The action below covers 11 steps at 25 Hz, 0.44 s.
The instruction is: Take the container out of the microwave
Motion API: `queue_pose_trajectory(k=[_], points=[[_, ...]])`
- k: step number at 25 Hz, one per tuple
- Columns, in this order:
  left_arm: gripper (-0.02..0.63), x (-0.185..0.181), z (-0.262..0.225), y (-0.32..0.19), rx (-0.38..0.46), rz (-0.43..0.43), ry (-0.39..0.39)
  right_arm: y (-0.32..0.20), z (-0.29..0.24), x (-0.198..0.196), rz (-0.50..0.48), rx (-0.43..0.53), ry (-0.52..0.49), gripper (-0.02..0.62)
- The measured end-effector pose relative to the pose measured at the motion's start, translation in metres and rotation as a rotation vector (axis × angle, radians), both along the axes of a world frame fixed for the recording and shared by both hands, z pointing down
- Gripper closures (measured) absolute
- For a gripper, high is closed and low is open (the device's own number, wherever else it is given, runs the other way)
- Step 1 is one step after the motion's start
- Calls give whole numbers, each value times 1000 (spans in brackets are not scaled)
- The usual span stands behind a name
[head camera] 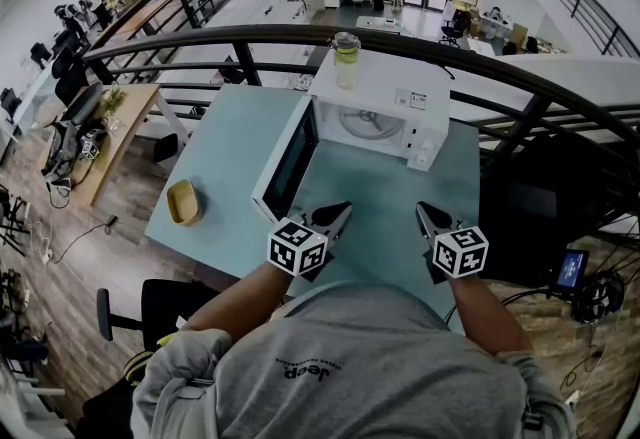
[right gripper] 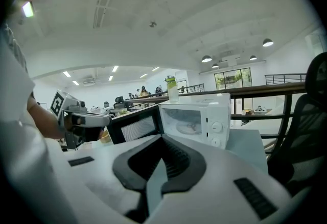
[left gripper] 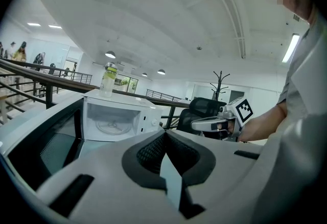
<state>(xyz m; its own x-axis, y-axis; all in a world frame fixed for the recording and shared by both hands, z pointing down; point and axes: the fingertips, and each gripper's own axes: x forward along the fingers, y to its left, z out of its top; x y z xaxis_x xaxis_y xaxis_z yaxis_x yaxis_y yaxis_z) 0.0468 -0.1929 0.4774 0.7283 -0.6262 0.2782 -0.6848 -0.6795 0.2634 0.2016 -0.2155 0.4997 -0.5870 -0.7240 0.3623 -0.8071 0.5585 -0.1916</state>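
One microwave [head camera: 375, 117], one bottle [head camera: 346, 59], one container [head camera: 183, 202] and two pairs of tongs are counted on and over one pale blue tabletop [head camera: 240, 127]. The microwave is placed at the far edge of the tabletop, close to a dark railing [head camera: 250, 39]. Its door [head camera: 290, 162] is swung fully open to the left. Inside it, only one glass plate [head camera: 370, 122] is seen. The bottle is stood upright on the roof of the microwave, near the left corner.

The container, a small tan bowl, is laid on the tabletop outside the microwave. It is left of the open door, apart from it and near the left edge of the tabletop.

The left tongs [head camera: 343, 211] and the right tongs [head camera: 424, 211] are held over the near edge of the tabletop, side by side and apart from each other. Both are pointed toward the microwave. Both pairs are clenched, the tips are pressed together and nothing is gripped between them. A free strip of tabletop is left between the tongs and the front of the microwave, and the open door bounds this strip on the left.

The container is shown clearly only in the head view. In the left gripper view the dark inner side of the door and a black chair [left gripper: 204, 108] behind the right tongs are seen. In the right gripper view two round knobs [right gripper: 217, 127] on the microwave panel are seen one above the other.
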Motion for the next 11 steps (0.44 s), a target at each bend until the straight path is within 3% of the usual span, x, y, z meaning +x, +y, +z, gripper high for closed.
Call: queue_pose_trajectory(k=[11], points=[[588, 8, 1, 0, -3, 17, 1, -2, 3, 4, -3, -4, -2, 580]])
